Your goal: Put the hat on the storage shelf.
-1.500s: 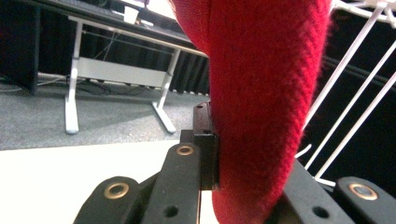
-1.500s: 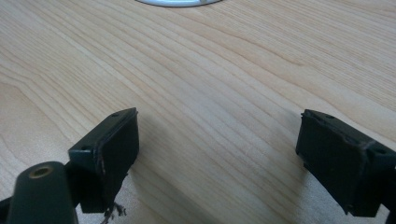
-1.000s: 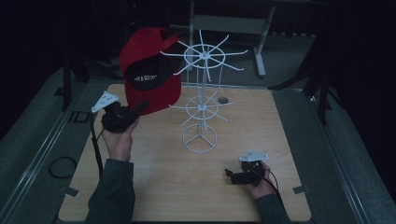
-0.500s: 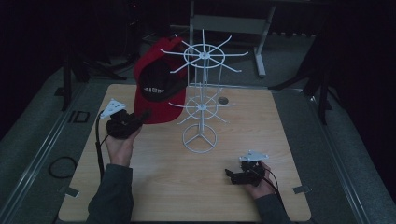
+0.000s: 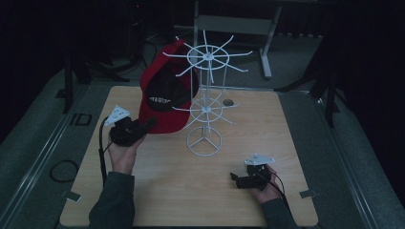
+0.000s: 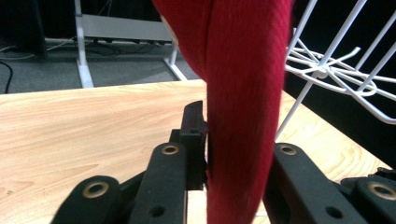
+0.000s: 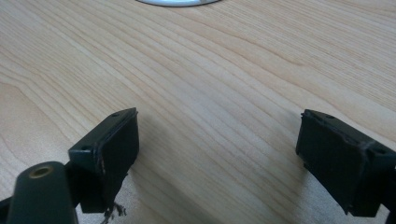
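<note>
Two grippers: left gripper (image 5: 143, 128) jaws clamp red fabric cap's (image 5: 165, 95) brim; advise lifting it squarely onto white wire rack (image 5: 205, 102) prong. Right gripper (image 5: 237, 179) jaws open, near surface's (image 5: 157, 191) front edge.

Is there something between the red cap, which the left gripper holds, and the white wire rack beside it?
Nothing visible stands between them. The left gripper grips the red cap by its lower edge, and the cap already hangs right against the left-side prongs of the white wire rack. Whether they touch, I cannot tell.
</note>
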